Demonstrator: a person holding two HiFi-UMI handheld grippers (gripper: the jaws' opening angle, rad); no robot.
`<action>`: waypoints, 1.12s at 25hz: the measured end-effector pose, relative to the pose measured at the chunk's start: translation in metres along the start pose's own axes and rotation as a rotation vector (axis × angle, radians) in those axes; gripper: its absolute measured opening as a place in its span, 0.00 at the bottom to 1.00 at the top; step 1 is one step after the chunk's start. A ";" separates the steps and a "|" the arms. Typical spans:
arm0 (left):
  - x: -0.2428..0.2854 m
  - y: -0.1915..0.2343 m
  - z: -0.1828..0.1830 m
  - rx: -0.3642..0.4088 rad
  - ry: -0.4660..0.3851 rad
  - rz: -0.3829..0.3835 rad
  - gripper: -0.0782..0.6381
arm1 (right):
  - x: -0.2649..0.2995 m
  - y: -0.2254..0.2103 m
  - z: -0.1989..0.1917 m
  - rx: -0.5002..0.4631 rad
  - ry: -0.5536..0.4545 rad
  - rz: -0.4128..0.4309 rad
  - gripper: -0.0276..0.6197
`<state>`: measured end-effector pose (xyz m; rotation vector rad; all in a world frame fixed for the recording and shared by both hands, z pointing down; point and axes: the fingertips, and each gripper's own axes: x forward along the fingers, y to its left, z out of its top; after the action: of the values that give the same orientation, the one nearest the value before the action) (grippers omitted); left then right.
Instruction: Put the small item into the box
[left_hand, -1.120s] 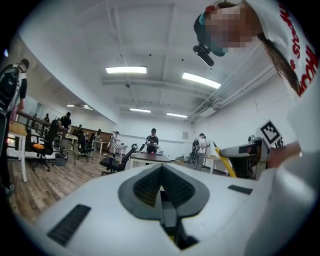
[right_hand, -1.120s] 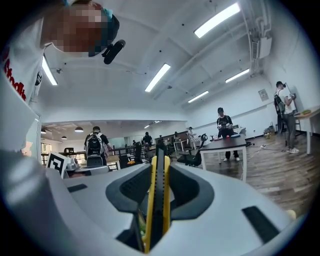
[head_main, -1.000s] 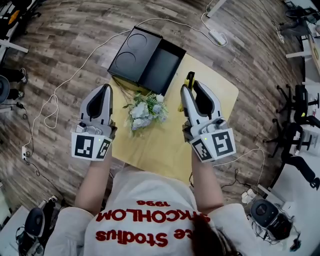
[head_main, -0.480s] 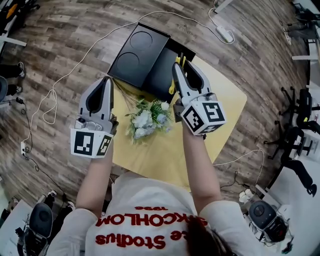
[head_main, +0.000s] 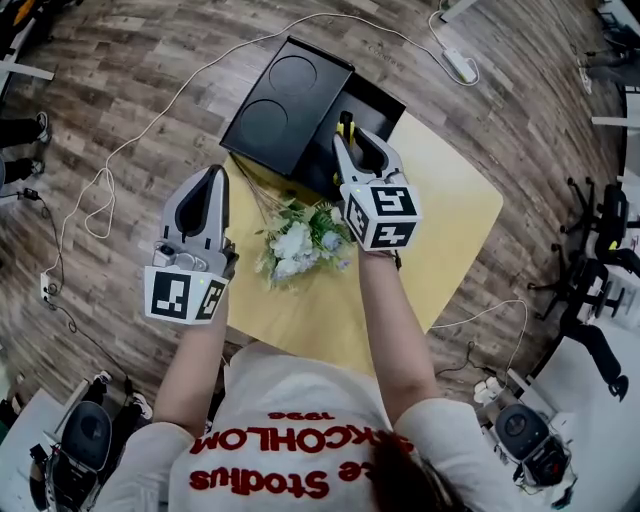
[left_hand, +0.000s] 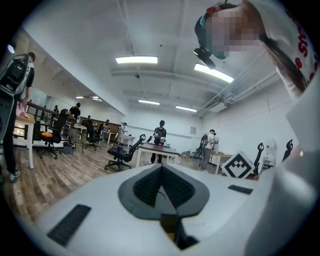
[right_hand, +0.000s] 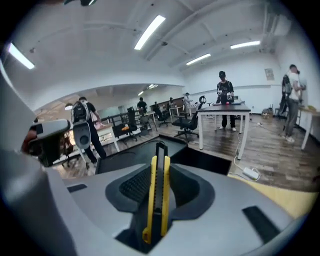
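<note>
The right gripper (head_main: 349, 140) hangs over the open black box (head_main: 378, 104), at about 1 o'clock from the flowers (head_main: 300, 241). Its fingers (right_hand: 134, 187) have a yellow knife (right_hand: 158, 195) upright between them, the pads still against its sides though they are just starting to ease apart. The knife's tip points toward 12 o'clock, above the box's dark inside and not yet down in it.

The box sits at the surface's (head_main: 455, 225) 12 o'clock edge, and its lid (head_main: 285, 98) lies flat beside it at 10 o'clock.

The left gripper (head_main: 212, 185) is held at 9 o'clock from the flowers, out past the surface's edge. Its fingers (left_hand: 146, 187) are pressed together with nothing between them.
</note>
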<state>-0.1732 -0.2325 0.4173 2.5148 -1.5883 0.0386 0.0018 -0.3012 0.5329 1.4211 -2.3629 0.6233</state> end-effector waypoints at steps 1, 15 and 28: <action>0.000 0.000 -0.002 -0.002 0.003 0.001 0.12 | 0.002 0.000 -0.004 -0.034 0.037 -0.009 0.23; -0.009 -0.004 -0.004 0.002 0.003 0.025 0.12 | 0.014 -0.011 -0.037 -0.134 0.272 -0.074 0.26; -0.012 -0.020 0.037 0.050 -0.075 -0.013 0.12 | -0.079 -0.003 0.060 -0.016 -0.168 -0.021 0.06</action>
<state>-0.1632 -0.2188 0.3765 2.5937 -1.6187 -0.0182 0.0382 -0.2743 0.4449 1.5444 -2.4706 0.4963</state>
